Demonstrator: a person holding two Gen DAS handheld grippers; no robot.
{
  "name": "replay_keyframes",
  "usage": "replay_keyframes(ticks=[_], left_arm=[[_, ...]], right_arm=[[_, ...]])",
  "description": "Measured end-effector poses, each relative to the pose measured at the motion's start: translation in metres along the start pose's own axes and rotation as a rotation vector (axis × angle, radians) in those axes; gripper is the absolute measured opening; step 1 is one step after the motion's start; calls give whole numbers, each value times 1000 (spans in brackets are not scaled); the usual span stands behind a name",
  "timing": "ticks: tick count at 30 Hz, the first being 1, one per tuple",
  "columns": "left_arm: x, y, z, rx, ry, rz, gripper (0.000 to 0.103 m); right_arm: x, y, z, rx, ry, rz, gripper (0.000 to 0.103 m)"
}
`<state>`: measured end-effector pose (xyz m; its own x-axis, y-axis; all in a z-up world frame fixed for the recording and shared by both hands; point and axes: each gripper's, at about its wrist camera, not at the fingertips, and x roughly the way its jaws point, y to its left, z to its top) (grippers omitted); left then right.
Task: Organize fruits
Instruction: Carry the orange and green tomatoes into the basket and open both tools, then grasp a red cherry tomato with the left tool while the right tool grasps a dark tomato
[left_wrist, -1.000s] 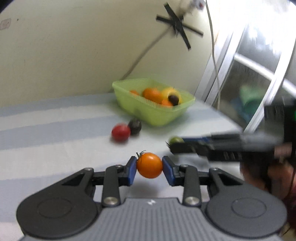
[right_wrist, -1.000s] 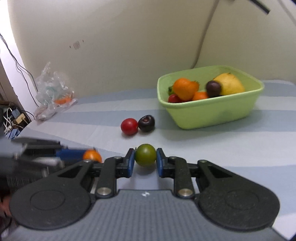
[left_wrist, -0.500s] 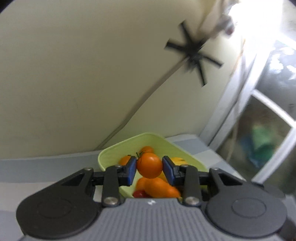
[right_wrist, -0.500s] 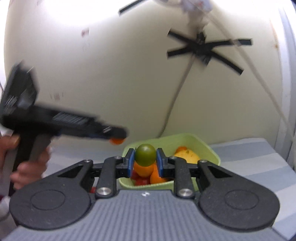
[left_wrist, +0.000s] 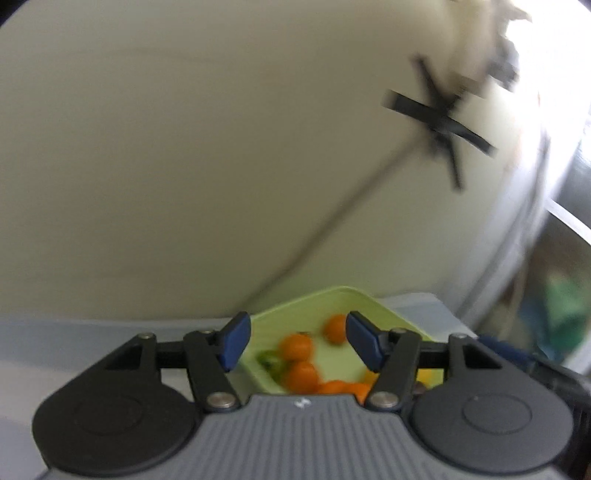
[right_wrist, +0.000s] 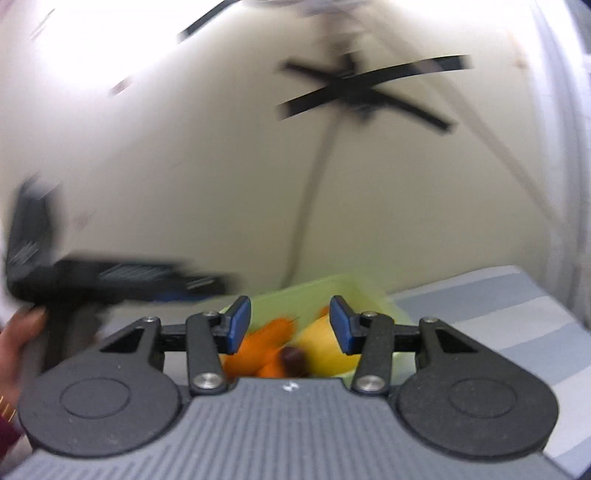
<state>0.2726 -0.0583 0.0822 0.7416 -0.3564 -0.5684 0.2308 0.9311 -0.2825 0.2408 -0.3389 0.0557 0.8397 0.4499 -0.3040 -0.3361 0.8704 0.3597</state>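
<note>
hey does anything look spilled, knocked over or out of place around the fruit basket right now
Nothing stands out. The green basket sits upright on the striped table with orange fruits inside it and none seen outside. The left gripper and right gripper, jaws just opened, hold nothing above it. Blur hides fine detail.

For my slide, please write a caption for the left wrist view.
Left gripper, jaws just opened and empty, above the green basket of fruit.

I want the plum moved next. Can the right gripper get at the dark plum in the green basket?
Probably yes: the right gripper has just been opening, empty, and the dark plum lies uncovered on top in the green basket.
</note>
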Motion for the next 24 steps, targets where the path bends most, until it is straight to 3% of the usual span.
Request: replay_keyframes(ticks=[4, 6, 9, 12, 24], left_arm=[[11, 6, -13, -42, 86, 21, 54], [18, 4, -16, -49, 118, 27, 35], [29, -2, -19, -51, 163, 15, 23], [33, -9, -20, -24, 161, 33, 22], [15, -12, -38, 16, 177, -13, 21]], right_arm=[[28, -53, 15, 204, 81, -25, 51], [45, -73, 15, 306, 136, -7, 51], [60, -83, 12, 385, 194, -6, 51], [70, -85, 9, 414, 246, 19, 49], [33, -72, 2, 388, 226, -1, 47]])
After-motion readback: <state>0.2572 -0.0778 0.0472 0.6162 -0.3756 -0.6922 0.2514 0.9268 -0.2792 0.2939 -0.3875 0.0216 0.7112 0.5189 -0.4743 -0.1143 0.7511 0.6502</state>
